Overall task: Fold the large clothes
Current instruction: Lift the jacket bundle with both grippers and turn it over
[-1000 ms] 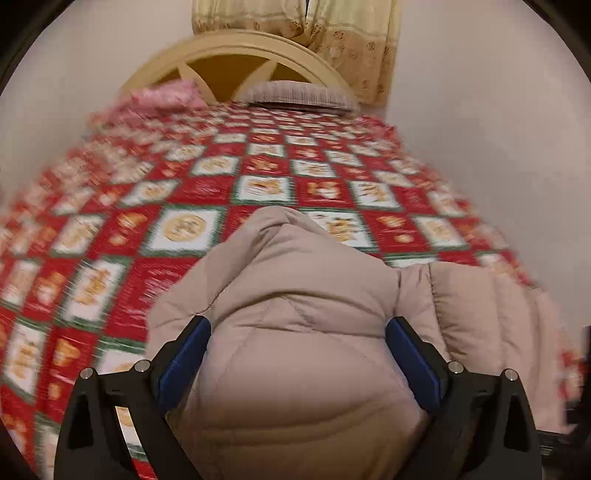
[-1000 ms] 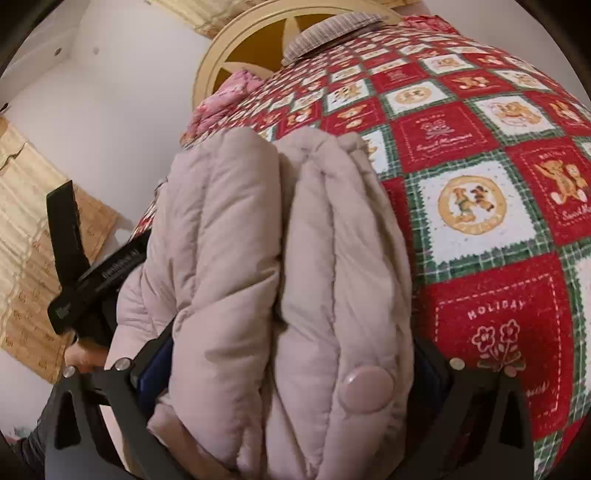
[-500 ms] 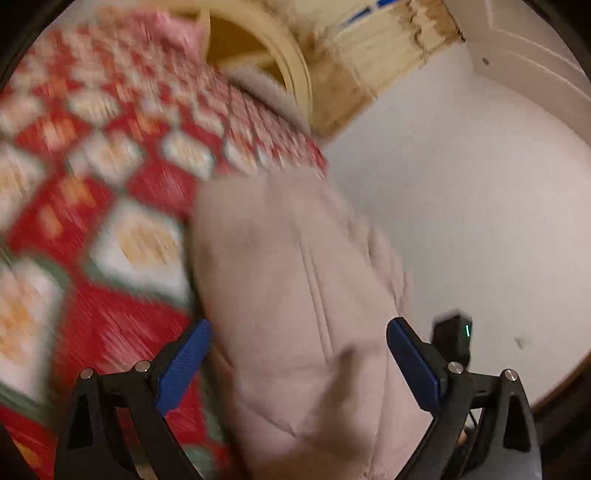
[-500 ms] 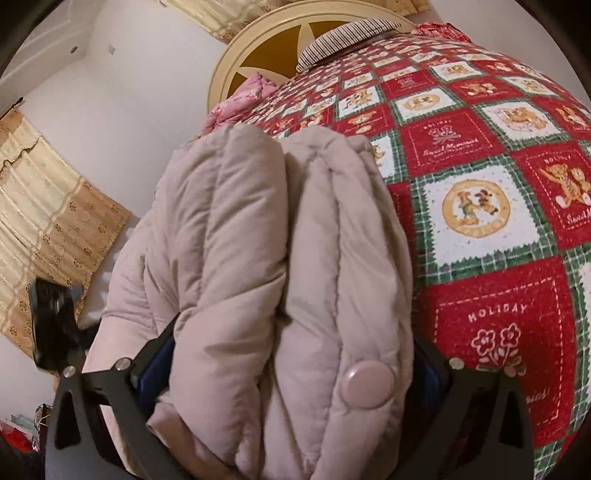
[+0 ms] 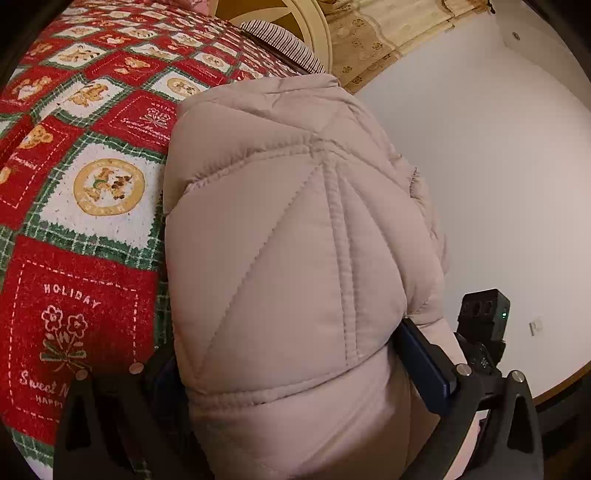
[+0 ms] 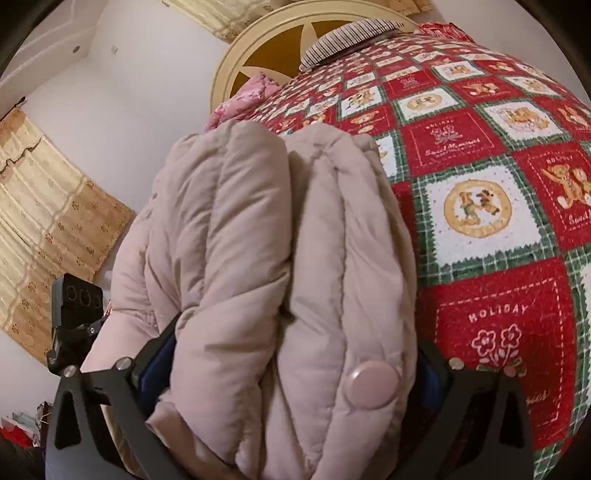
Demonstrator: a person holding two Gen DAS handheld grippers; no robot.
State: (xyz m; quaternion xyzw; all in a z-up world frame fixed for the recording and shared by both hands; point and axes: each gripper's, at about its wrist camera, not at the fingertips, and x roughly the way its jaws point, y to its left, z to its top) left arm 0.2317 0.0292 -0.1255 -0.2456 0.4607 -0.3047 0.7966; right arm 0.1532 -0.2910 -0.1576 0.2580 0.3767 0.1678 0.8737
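Observation:
A beige quilted puffer jacket (image 5: 288, 236) is bunched into a thick bundle over the red patchwork bedspread (image 5: 85, 280). My left gripper (image 5: 295, 369) is shut on one end of the jacket, its blue pads pressed into the padding. My right gripper (image 6: 291, 365) is shut on the other end (image 6: 280, 258), where two puffy folds and a round snap button (image 6: 371, 384) show. Each gripper's camera block shows in the other's view, the right one in the left wrist view (image 5: 484, 317) and the left one in the right wrist view (image 6: 75, 299).
The bed has a cream round headboard (image 6: 266, 59), a striped pillow (image 6: 354, 33) and a pink pillow (image 6: 243, 99). White walls (image 5: 498, 166) and yellow patterned curtains (image 6: 48, 218) lie beyond the bed's edge.
My left gripper has swung round and closed in on the jacket, which now fills its view. The right gripper keeps its hold and has shifted slightly.

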